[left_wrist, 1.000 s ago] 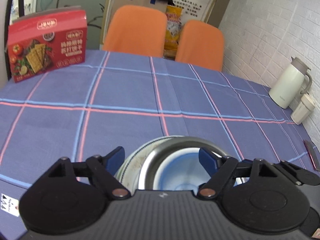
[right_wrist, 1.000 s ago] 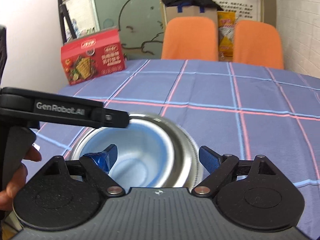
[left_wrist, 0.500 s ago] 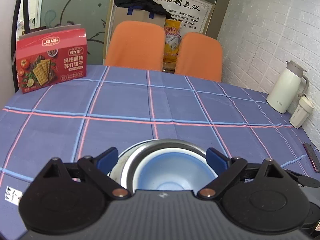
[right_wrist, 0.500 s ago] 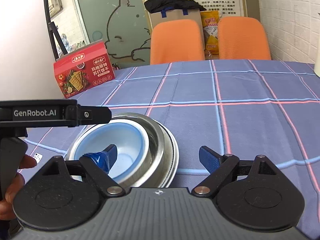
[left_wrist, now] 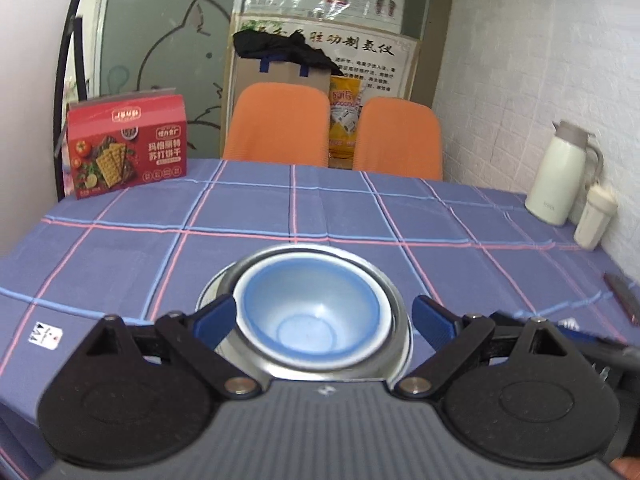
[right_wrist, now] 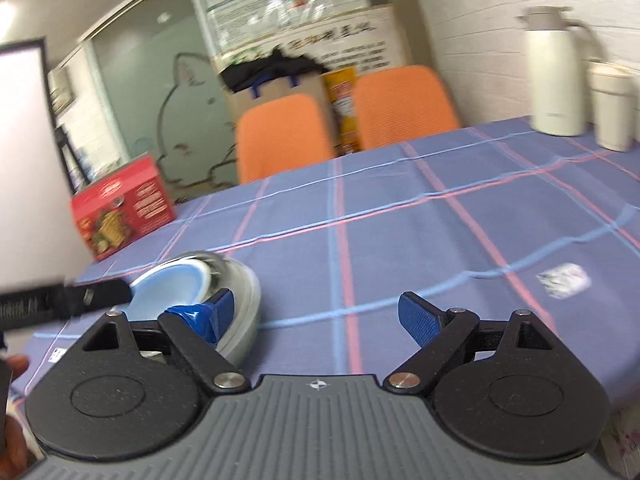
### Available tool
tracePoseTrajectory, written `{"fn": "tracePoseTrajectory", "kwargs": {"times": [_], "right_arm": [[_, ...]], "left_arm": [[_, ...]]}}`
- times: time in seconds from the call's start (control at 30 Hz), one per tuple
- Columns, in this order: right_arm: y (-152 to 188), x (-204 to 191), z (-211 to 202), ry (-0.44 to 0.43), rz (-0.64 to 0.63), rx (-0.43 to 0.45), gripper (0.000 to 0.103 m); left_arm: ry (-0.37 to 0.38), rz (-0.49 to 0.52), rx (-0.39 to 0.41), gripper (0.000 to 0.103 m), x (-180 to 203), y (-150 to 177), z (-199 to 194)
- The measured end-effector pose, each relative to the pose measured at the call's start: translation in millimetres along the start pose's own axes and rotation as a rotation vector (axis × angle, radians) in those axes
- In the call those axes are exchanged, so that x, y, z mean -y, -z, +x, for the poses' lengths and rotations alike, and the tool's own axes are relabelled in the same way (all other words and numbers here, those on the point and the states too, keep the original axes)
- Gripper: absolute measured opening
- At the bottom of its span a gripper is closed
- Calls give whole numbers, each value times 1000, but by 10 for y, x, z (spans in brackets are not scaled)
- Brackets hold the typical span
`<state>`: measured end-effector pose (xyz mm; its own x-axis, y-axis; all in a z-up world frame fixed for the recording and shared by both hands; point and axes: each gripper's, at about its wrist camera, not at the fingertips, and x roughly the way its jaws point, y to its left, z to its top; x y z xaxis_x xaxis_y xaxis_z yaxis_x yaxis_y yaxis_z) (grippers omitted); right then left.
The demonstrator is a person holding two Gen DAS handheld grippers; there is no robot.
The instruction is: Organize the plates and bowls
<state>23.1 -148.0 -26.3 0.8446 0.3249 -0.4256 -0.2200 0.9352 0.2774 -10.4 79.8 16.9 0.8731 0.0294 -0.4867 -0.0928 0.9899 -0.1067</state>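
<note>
A blue bowl (left_wrist: 308, 312) sits nested inside a steel bowl (left_wrist: 390, 296), which rests on a plate (left_wrist: 208, 294) on the checked tablecloth. My left gripper (left_wrist: 325, 318) hovers open just behind and above this stack, touching nothing. In the right wrist view the same blue bowl (right_wrist: 176, 286) and steel bowl (right_wrist: 244, 284) lie at the lower left. My right gripper (right_wrist: 316, 314) is open and empty, to the right of the stack over bare cloth. The left gripper's body shows as a black bar at the left edge of that view.
A red cracker box (left_wrist: 126, 144) stands at the table's far left. A white thermos (left_wrist: 560, 176) and a cream cup (left_wrist: 596, 216) stand at the right by the wall. Two orange chairs (left_wrist: 280, 124) are behind the table. A playing card (left_wrist: 46, 330) lies near the left.
Both grippers have drawn back and lifted from the bowl stack. The right gripper has swung to the right, so the stack has slid to its lower left.
</note>
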Motion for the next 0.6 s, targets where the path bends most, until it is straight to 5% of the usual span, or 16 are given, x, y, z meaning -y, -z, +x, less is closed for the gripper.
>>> {"fn": "tracePoseTrajectory", "kwargs": {"times": [0.43,0.6], "right_arm": [[515,134,-611,18,32,0,77],[593,30,-1010,13,3,70,77]], "left_arm": [[59,92,64,94,328,601,-637],[81,117,110,94,405,735,-980]]}}
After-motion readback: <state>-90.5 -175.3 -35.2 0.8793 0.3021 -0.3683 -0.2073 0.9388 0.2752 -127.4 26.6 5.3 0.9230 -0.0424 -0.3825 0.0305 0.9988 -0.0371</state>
